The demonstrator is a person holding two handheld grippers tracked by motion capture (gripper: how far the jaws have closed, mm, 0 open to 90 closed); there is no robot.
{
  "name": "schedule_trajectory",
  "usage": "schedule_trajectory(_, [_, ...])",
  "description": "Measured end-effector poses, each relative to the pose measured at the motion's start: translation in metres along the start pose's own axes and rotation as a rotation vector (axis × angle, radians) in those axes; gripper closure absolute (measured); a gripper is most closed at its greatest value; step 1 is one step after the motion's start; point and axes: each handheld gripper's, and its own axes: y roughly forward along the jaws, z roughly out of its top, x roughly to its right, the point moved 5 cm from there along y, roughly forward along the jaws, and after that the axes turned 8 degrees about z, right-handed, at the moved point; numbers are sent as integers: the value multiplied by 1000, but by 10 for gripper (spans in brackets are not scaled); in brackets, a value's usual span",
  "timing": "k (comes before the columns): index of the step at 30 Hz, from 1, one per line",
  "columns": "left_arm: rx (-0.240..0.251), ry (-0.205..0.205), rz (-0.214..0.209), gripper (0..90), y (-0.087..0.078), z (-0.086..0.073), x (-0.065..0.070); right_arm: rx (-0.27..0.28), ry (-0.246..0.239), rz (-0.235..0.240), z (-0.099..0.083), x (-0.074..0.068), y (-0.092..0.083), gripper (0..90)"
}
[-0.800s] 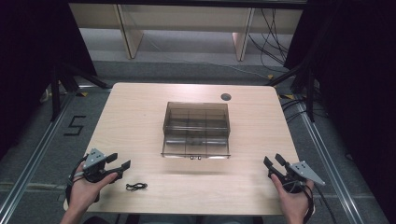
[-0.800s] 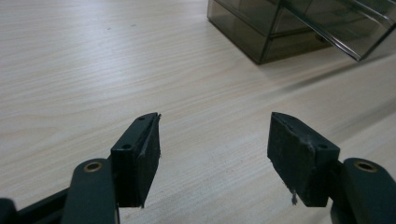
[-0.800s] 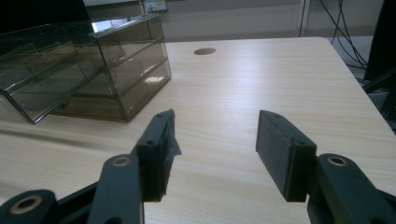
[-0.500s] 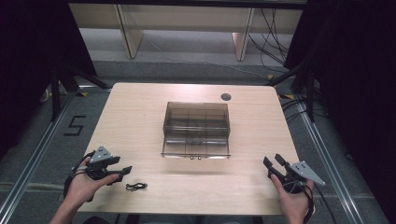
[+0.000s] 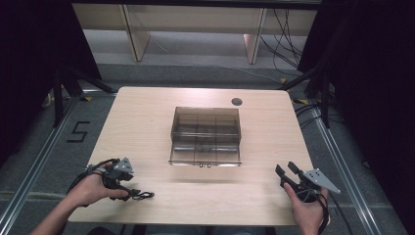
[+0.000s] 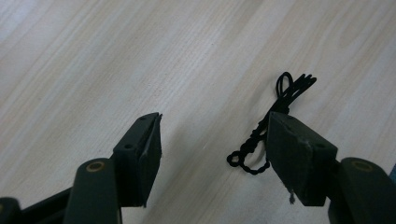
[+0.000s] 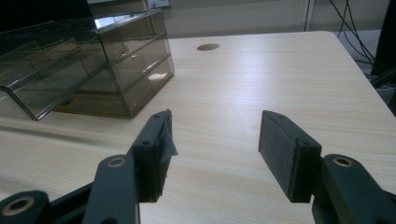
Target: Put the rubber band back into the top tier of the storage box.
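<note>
Black cord [image 5: 142,195] lies at the lower left of the high view on the wood surface [image 5: 147,122], just by the left claw [image 5: 128,188]. A smoky plastic drawer box [image 5: 205,135] sits mid-frame. The floor shows a "5" [image 5: 78,132]. The right claw [image 5: 286,170] is at lower right.

Left claw view: the left claw [image 6: 212,135] is wide open, holding nothing, with the cord [image 6: 268,123] beside one pad.

Right claw view: the right claw [image 7: 215,140] is wide open and empty; the box [image 7: 84,60] sits upper left.

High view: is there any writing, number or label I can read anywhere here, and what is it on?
"5": a dark figure marked on the grey floor left of the table.
The smoky clear drawer box and both grippers carry no text that I can make out.
</note>
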Motion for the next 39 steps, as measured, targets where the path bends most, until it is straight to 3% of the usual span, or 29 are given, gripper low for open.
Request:
schedule_trajectory(1, [2, 14, -4, 356, 1, 1, 0, 0, 0, 0, 0, 0, 0, 454])
schedule_trajectory(2, [1, 10, -10, 356, 2, 2, 1, -3, 36, -5, -1, -3, 0, 454])
schedule_trajectory(3, [-4, 16, -16, 356, 2, 2, 2, -5, 31, 4, 0, -3, -1, 455])
schedule_trajectory(4, [-7, 16, -21, 356, 3, 3, 2, 4, -6, 12, 1, 0, 0, 456])
schedule_trajectory(6, [-10, 27, -32, 356, 3, 4, 4, 10, 32, -5, 1, -3, -2, 456])
schedule_trajectory(13, [-27, 27, -55, 361, 5, 3, 9, 19, -10, -2, 2, 1, 0, 456])
schedule_trajectory(14, [-41, 52, -52, 362, 4, 3, 8, 17, 5, -1, 2, 0, -1, 456])
schedule_trajectory(15, [-49, 43, -57, 363, 4, 2, 9, 14, 30, -9, 1, -2, -1, 456])
schedule_trajectory(16, [-33, 37, -65, 364, 5, 3, 11, 15, 26, -10, 1, -2, -1, 456])
schedule_trajectory(17, [-53, 68, -61, 365, 4, 2, 9, 17, 6, -6, 1, 0, -1, 456])
schedule_trajectory(20, [-78, 90, -76, 365, 4, 1, 10, 14, 4, 5, 1, 0, 0, 455])
schedule_trajectory(22, [-61, 70, -86, 365, 5, 1, 14, 9, 10, 9, 1, 0, 0, 455])
schedule_trajectory(23, [-84, 115, -87, 366, 3, 1, 12, 9, 10, 9, 1, 0, 0, 454])
schedule_trajectory(26, [-78, 100, -88, 370, 3, 2, 16, 9, -7, -6, 1, 1, -1, 454])
schedule_trajectory(27, [-81, 124, -90, 373, 3, 3, 15, 10, -6, -8, 1, 1, 0, 453])
schedule_trajectory(39, [-76, 174, -106, 511, 10, 6, 24, 9, -14, -5, 0, 1, 1, 451])
